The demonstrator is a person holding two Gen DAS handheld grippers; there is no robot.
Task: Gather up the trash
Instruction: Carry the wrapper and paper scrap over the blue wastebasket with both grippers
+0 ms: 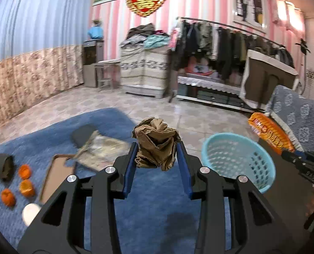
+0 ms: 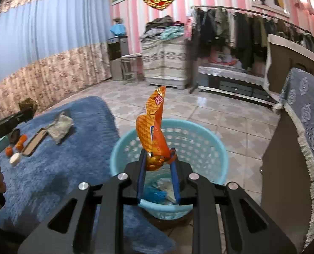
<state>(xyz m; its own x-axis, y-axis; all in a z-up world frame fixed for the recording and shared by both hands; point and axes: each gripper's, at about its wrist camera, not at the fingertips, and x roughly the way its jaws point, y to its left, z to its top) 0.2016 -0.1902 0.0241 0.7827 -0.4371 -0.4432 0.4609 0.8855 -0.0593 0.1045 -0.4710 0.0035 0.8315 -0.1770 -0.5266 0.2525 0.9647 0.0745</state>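
Note:
My left gripper (image 1: 157,148) is shut on a crumpled brown paper wad (image 1: 156,141), held above the blue rug (image 1: 152,209), left of the light-blue plastic basket (image 1: 237,160). My right gripper (image 2: 158,155) is shut on an orange snack wrapper (image 2: 153,131) that stands upright over the basket (image 2: 218,148). Blue and whitish scraps (image 2: 159,191) lie in the basket's bottom. In the left wrist view the right gripper (image 1: 288,154) and its orange wrapper (image 1: 269,132) show at the right, beyond the basket. The left gripper (image 2: 28,111) with its brown wad (image 2: 28,103) shows at the far left of the right wrist view.
On the rug lie a clear crumpled bag (image 1: 102,148), a flat brown card (image 1: 57,175), orange peel pieces (image 1: 25,187), a white round lid (image 1: 31,212) and a dark scrap (image 1: 3,166). A blue-covered sofa arm (image 2: 305,131) stands right of the basket. Tiled floor, cabinet and clothes rack lie beyond.

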